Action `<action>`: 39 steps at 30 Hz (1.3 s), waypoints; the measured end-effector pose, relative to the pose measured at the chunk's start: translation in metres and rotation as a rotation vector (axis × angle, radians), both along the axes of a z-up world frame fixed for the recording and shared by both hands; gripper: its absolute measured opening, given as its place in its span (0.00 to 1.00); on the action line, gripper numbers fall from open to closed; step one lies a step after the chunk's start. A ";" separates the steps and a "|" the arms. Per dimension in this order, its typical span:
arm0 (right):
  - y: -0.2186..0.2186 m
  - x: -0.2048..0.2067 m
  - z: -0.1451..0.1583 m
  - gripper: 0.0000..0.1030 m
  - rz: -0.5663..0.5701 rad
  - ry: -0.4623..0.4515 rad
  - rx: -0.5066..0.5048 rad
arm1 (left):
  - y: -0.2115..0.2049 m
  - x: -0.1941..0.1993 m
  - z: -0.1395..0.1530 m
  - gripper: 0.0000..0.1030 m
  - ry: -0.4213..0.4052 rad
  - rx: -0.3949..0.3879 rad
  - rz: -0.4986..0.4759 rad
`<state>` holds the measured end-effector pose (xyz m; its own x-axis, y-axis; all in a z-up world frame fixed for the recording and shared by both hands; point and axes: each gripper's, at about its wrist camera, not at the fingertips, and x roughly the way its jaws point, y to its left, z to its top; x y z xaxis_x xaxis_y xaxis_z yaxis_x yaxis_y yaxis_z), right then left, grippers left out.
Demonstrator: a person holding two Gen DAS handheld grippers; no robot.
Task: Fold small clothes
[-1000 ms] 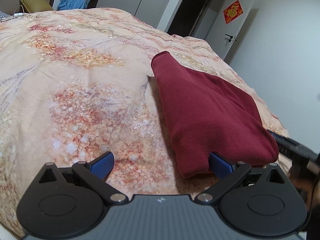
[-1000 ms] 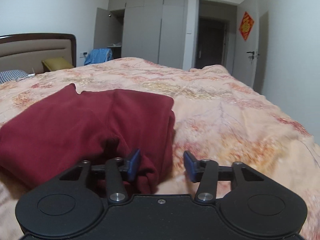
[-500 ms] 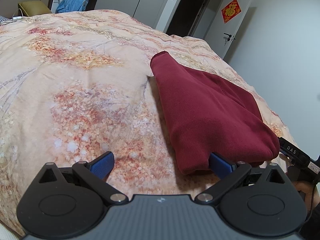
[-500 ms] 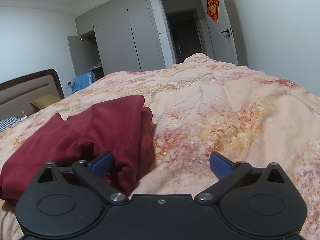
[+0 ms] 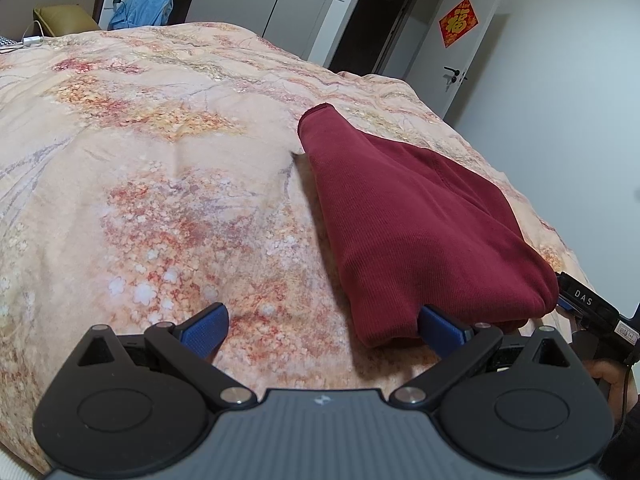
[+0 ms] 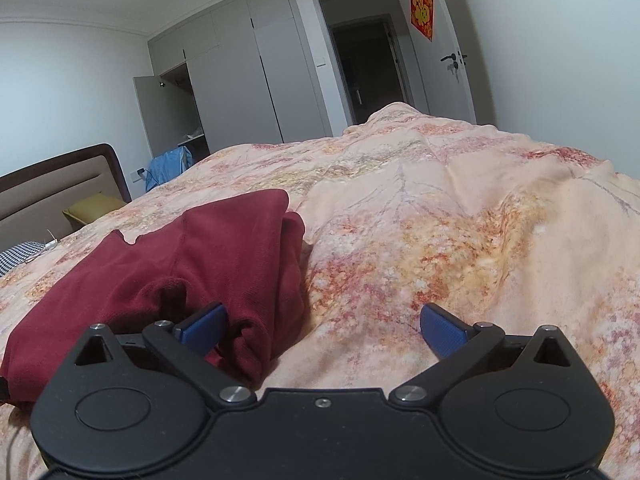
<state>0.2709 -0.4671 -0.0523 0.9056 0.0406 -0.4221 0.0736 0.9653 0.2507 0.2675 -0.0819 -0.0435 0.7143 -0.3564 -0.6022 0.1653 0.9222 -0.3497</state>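
A dark red knit garment (image 5: 408, 224) lies folded on the floral bedspread (image 5: 168, 184). My left gripper (image 5: 322, 326) is open and empty, low over the bed at the garment's near left corner, its right finger against the fabric edge. In the right wrist view the garment (image 6: 192, 264) lies to the left. My right gripper (image 6: 322, 326) is wide open and empty, its left finger at the garment's rumpled near corner. The right gripper's tip also shows in the left wrist view (image 5: 584, 304), beside the garment's right end.
The bedspread (image 6: 460, 232) stretches right and ahead. A headboard (image 6: 52, 196), yellow cushion (image 6: 92, 208) and blue cloth (image 6: 168, 164) are at the far end. Grey wardrobes (image 6: 248, 80) and a doorway (image 6: 368, 72) stand behind.
My right gripper opened wide, let go of the garment's corner and tilted upward. My left gripper stayed open and almost still.
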 end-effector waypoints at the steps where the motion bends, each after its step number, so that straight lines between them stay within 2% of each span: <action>1: -0.001 0.001 0.001 1.00 0.002 0.005 0.004 | 0.000 0.000 0.000 1.00 0.000 0.000 0.000; 11: -0.009 0.038 0.021 1.00 0.106 -0.020 0.174 | 0.000 0.001 -0.001 1.00 0.006 0.004 0.000; 14: 0.004 0.054 0.016 1.00 0.187 0.026 0.181 | 0.000 0.002 -0.001 1.00 0.006 0.009 0.000; 16: 0.014 0.060 0.008 1.00 0.210 0.054 0.146 | -0.001 0.002 -0.001 1.00 0.007 0.011 0.001; 17: 0.016 0.060 0.005 1.00 0.209 0.056 0.129 | -0.001 0.003 -0.001 1.00 0.006 0.012 0.001; 22: 0.009 0.056 0.000 1.00 0.212 0.032 0.182 | -0.002 0.001 -0.002 1.00 -0.001 0.018 0.000; 27: 0.008 0.054 -0.001 1.00 0.213 0.023 0.186 | -0.003 0.000 -0.002 1.00 -0.006 0.020 -0.003; 34: 0.008 0.054 -0.002 1.00 0.211 0.016 0.187 | 0.001 0.001 0.008 1.00 0.010 -0.011 0.009; 39: 0.008 0.054 -0.002 1.00 0.211 0.011 0.189 | 0.007 0.004 0.019 1.00 -0.034 -0.115 -0.023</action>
